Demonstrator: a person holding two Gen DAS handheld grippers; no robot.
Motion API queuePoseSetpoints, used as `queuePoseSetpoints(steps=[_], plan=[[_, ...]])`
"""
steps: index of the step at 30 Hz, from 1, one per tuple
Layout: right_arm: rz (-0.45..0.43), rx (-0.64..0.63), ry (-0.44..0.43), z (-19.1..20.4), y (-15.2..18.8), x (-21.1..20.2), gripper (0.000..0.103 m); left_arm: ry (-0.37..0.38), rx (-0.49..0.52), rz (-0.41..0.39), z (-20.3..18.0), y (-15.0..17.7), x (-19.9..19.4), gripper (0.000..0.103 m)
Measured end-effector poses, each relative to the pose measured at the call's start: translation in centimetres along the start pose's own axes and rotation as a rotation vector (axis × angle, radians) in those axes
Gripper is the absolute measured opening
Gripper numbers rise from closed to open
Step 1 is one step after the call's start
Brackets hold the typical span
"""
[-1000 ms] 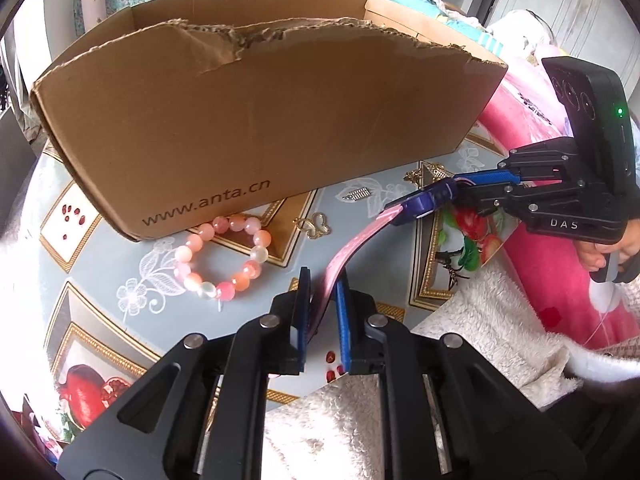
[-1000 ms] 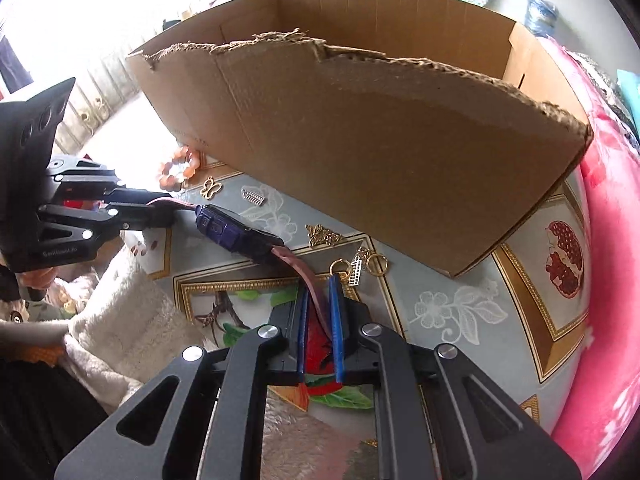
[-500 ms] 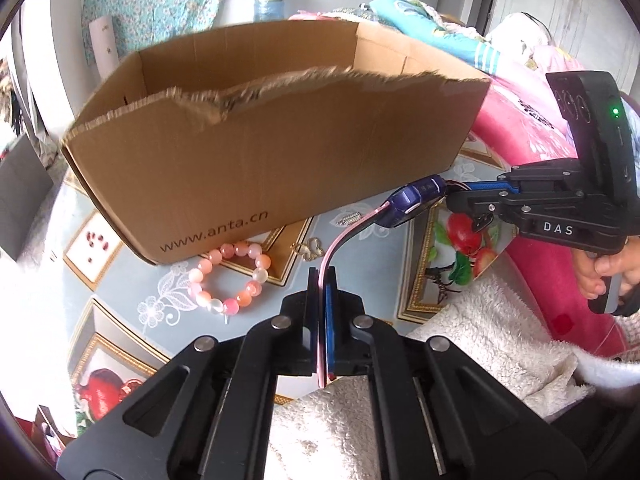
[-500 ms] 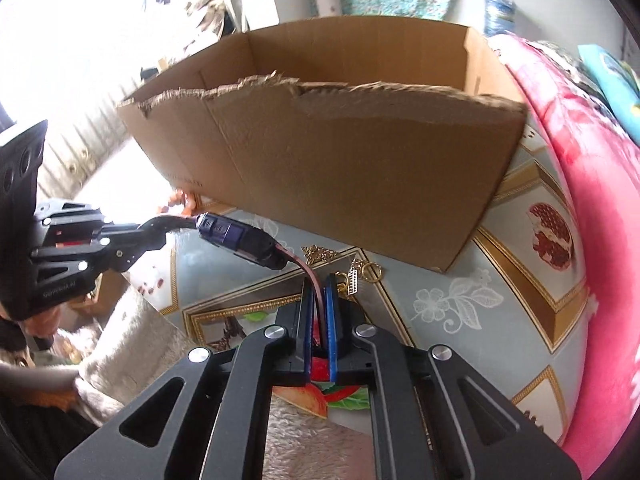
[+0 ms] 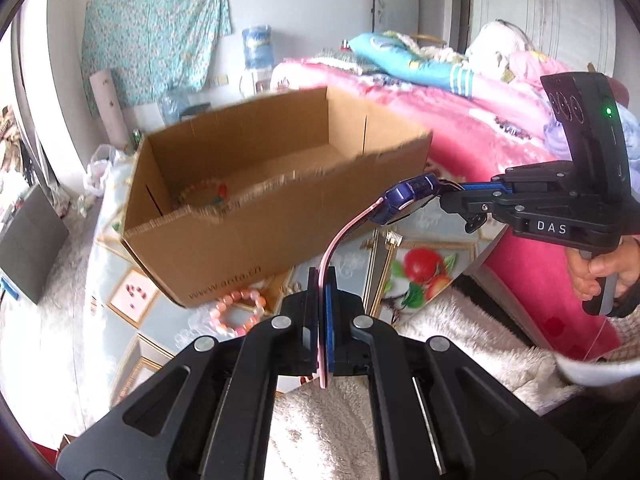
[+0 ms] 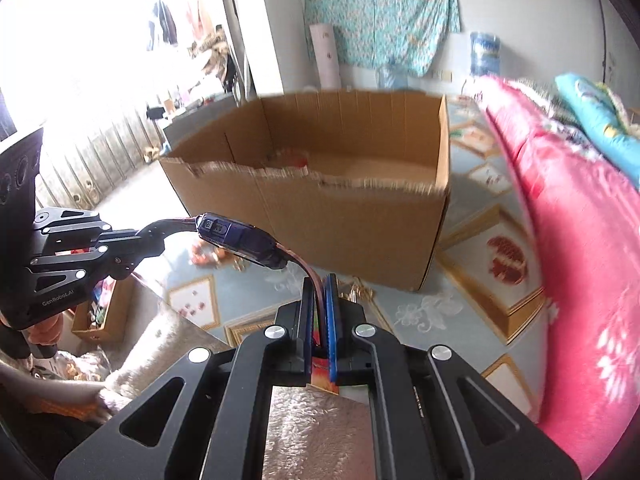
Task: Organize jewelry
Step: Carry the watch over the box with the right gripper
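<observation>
A purple-blue watch (image 5: pixel 408 199) with a pink strap hangs in the air between both grippers, above the table in front of the open cardboard box (image 5: pixel 256 224). My left gripper (image 5: pixel 322 280) is shut on one strap end. My right gripper (image 6: pixel 320 284) is shut on the other strap end; it also shows at the right of the left wrist view (image 5: pixel 452 196). The watch body shows in the right wrist view (image 6: pixel 240 242). A beaded bracelet (image 5: pixel 200 194) lies inside the box. A pink bead bracelet (image 5: pixel 238 314) lies on the table by the box front.
The table has a patterned blue and gold cloth (image 6: pixel 472 312). Small gold trinkets (image 6: pixel 360 290) lie near the box corner. A pink bed cover (image 6: pixel 580 240) rises on the right. A white fluffy sleeve (image 5: pixel 460 328) lies at the near table edge.
Both grippers have risen with the watch held between them, from low over the table to above the box's front rim, so the box interior now shows. Both jaws closed tighter on the strap.
</observation>
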State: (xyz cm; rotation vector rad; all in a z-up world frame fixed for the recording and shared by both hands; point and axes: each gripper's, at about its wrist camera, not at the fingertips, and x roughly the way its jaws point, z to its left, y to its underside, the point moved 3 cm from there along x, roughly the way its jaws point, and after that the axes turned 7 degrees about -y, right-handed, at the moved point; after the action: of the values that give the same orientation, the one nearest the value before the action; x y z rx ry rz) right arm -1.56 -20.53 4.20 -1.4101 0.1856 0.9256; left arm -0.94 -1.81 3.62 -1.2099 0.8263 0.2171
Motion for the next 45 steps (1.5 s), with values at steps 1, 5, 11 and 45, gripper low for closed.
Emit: queuePoseSetpoints(steps=[1, 5, 11, 45], plan=[[-0.023, -0.009, 0.002, 0.3, -0.4, -0.7, 0.006, 0.0, 0.0, -0.012, 0.0, -0.4, -0.6, 0.002], [-0.101, -0.059, 0.007, 1.2, -2.5, -3.1, 0.006, -0.004, 0.012, -0.082, 0.3, -2.6, -2.9, 0.002], [-0.155, -0.143, -0.012, 1.2, -7.6, -3.8, 0.005, -0.036, 0.031, -0.155, 1.2, -7.2, -3.9, 0.002], [0.582, -0.249, -0.023, -7.7, -17.7, 20.6, 0.019, 0.074, -0.23, 0.562, 11.7, -12.0, 20.5, 0.028]])
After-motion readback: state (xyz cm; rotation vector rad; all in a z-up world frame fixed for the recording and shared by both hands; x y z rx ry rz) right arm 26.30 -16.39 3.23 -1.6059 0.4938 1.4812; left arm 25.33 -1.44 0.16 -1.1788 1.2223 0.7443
